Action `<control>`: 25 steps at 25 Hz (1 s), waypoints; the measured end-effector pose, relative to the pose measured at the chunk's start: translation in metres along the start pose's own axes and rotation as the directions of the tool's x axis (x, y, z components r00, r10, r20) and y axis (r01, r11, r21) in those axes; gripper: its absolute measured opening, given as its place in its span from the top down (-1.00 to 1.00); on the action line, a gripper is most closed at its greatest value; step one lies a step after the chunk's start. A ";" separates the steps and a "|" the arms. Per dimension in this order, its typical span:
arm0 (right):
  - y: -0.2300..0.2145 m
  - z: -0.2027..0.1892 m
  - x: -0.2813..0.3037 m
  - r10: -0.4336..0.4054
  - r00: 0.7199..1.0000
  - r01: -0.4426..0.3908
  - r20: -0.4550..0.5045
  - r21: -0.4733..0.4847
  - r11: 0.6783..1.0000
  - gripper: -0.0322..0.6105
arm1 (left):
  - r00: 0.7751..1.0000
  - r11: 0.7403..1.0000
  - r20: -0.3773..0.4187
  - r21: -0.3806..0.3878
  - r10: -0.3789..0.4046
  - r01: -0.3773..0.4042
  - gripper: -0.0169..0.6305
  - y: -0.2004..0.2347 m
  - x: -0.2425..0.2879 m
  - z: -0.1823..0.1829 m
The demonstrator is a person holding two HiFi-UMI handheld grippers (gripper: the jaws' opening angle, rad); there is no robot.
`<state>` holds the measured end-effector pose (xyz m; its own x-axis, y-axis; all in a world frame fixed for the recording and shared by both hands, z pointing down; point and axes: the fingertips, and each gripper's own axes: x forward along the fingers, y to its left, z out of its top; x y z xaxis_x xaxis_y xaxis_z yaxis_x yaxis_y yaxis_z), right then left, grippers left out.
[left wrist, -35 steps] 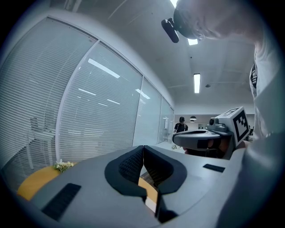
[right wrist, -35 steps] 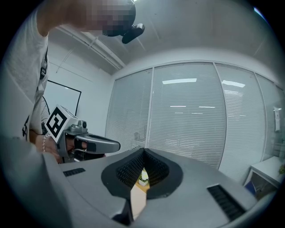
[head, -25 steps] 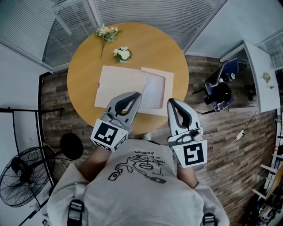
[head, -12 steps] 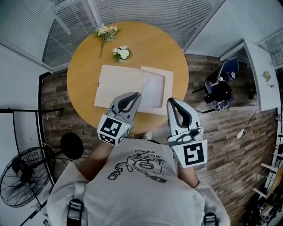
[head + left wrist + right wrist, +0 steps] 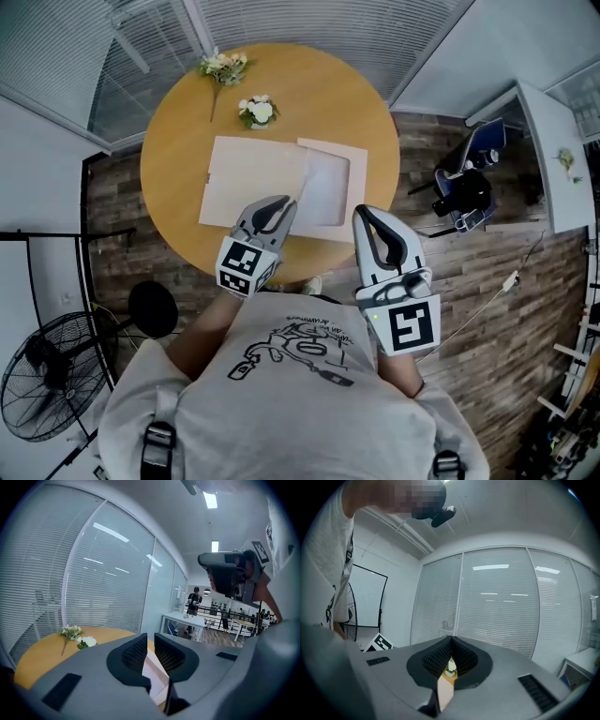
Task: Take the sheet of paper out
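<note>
Pointing slightly downward over beige folder (image 5: 246, 176), left tongs (image 5: 292, 201) opening narrowly, nothing pinched; right tongs (image 5: 360, 214) level, closed.

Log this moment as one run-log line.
left gripper: jaws opening, nothing between, over beige folder near edge | right gripper: shut, empty | white sheet: on folder, ungripped

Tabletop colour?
Warm orange-tan, plain with no pattern; the round table shows best in the head view.

Bright, even light; sharp focus; strong fisheye warping toward dark edges.
</note>
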<state>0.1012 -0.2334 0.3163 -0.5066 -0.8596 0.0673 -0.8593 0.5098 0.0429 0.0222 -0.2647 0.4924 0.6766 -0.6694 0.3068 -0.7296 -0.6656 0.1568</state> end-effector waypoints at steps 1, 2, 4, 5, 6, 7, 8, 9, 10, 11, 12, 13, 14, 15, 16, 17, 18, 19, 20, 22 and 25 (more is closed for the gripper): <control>0.000 0.000 0.000 0.000 1.000 0.000 0.000 0.000 1.000 0.88 | 1.000 1.000 -0.007 -0.004 0.002 -0.002 0.78 0.002 0.001 -0.006; 0.001 0.000 0.000 0.000 1.000 0.000 0.000 -0.001 1.000 0.88 | 1.000 1.000 -0.014 -0.006 0.003 -0.003 0.78 0.003 0.003 -0.011; 0.002 0.000 0.000 -0.001 1.000 0.001 0.001 -0.003 1.000 0.88 | 1.000 1.000 -0.028 -0.007 0.003 -0.003 0.77 0.006 0.005 -0.022; 0.003 0.000 0.000 -0.001 1.000 0.001 0.001 -0.004 1.000 0.88 | 0.999 1.000 -0.036 -0.006 0.002 -0.002 0.76 0.007 0.006 -0.027; 0.003 0.000 -0.001 -0.001 1.000 0.001 0.002 -0.005 1.000 0.88 | 0.999 1.000 -0.045 -0.006 0.001 -0.001 0.75 0.008 0.007 -0.032; 0.003 0.001 -0.001 -0.002 1.000 0.002 0.003 -0.005 1.000 0.88 | 0.999 1.000 -0.054 -0.005 0.001 -0.001 0.74 0.009 0.008 -0.037; 0.002 0.001 0.000 -0.002 1.000 0.002 0.003 -0.006 1.000 0.88 | 0.998 1.000 -0.063 -0.004 0.000 -0.001 0.74 0.010 0.010 -0.042; 0.002 0.001 0.000 -0.003 1.000 0.003 0.002 -0.006 1.000 0.88 | 0.997 1.000 -0.071 -0.005 -0.001 0.001 0.74 0.011 0.012 -0.046; 0.001 0.001 -0.001 -0.004 1.000 0.004 0.001 -0.005 1.000 0.88 | 0.997 1.000 -0.078 -0.008 -0.005 0.004 0.74 0.011 0.013 -0.051; 0.001 0.000 -0.001 -0.005 1.000 0.005 0.000 -0.005 1.000 0.88 | 0.996 1.000 -0.086 -0.011 -0.009 0.008 0.74 0.012 0.015 -0.055; 0.001 0.000 -0.001 -0.006 1.000 0.006 0.000 -0.005 1.000 0.88 | 0.996 1.000 -0.094 -0.012 -0.011 0.010 0.74 0.013 0.016 -0.059; 0.000 0.000 0.000 -0.007 1.000 0.007 0.001 -0.004 1.000 0.88 | 0.995 1.000 -0.103 -0.013 -0.013 0.011 0.74 0.014 0.018 -0.064; 0.000 0.000 0.000 -0.007 1.000 0.007 0.001 -0.004 1.000 0.88 | 0.994 1.000 -0.112 -0.013 -0.013 0.012 0.74 0.015 0.020 -0.068; -0.001 0.000 0.000 -0.007 1.000 0.007 0.002 -0.004 1.000 0.88 | 0.993 1.000 -0.121 -0.013 -0.014 0.013 0.74 0.015 0.023 -0.073; -0.001 0.000 -0.001 -0.007 1.000 0.007 0.002 -0.003 1.000 0.88 | 0.991 1.000 -0.130 -0.013 -0.015 0.014 0.74 0.016 0.025 -0.077; -0.001 -0.001 -0.001 -0.007 1.000 0.007 0.002 -0.002 1.000 0.88 | 0.990 1.000 -0.139 -0.014 -0.017 0.015 0.73 0.016 0.027 -0.082; -0.001 -0.001 -0.001 -0.007 1.000 0.007 0.001 -0.002 1.000 0.88 | 0.989 1.000 -0.148 -0.015 -0.019 0.017 0.73 0.017 0.029 -0.086; -0.002 -0.002 -0.001 -0.008 1.000 0.008 -0.001 -0.002 1.000 0.88 | 0.987 1.000 -0.156 -0.017 -0.021 0.019 0.73 0.018 0.031 -0.091; -0.002 -0.002 -0.001 -0.009 1.000 0.009 -0.003 -0.002 1.000 0.88 | 0.986 1.000 -0.165 -0.019 -0.023 0.020 0.73 0.019 0.034 -0.095; -0.003 -0.002 0.001 -0.010 1.000 0.010 -0.006 -0.004 1.000 0.88 | 0.983 1.000 -0.182 -0.021 -0.024 0.021 0.73 0.022 0.039 -0.103; -0.006 -0.003 0.003 -0.010 1.000 0.010 -0.008 -0.004 1.000 0.88 | 0.978 1.000 -0.207 -0.022 -0.023 0.018 0.72 0.026 0.047 -0.116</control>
<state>0.1047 -0.2388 0.3195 -0.4975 -0.8642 0.0750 -0.8639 0.5014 0.0479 0.0235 -0.2753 0.6199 0.6576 -0.5714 0.4910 -0.7191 -0.6704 0.1830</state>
